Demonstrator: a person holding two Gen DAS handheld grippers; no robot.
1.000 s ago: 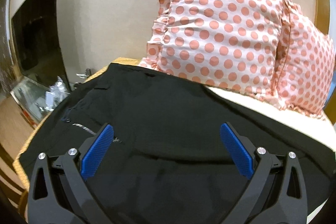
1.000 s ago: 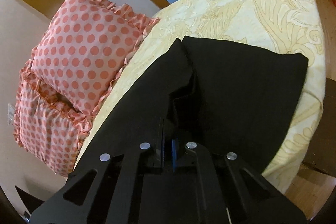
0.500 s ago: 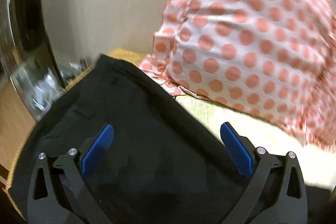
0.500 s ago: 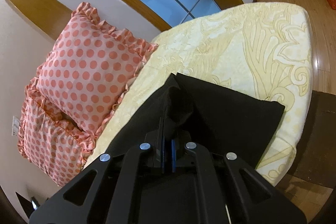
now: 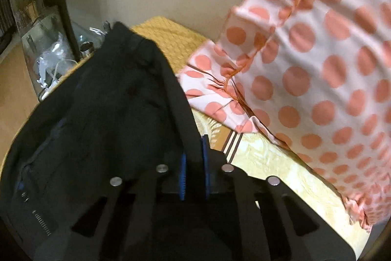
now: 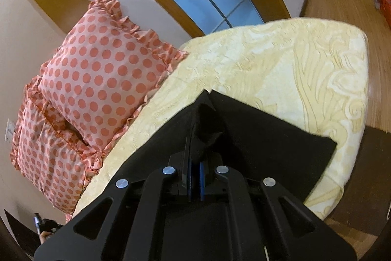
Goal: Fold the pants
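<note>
both grippers clenched on the black pants (image 6: 268, 146): left gripper (image 5: 194, 163) at lower centre by the polka-dot pillow (image 5: 317, 77), right gripper (image 6: 194, 175) pinching a bunched fold over the yellow bedspread (image 6: 281, 60).

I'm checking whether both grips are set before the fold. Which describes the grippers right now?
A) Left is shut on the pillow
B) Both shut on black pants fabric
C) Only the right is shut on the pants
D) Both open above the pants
B: the left gripper pinches an edge of the black pants, and the right gripper is clamped on a bunched fold of them.
</note>
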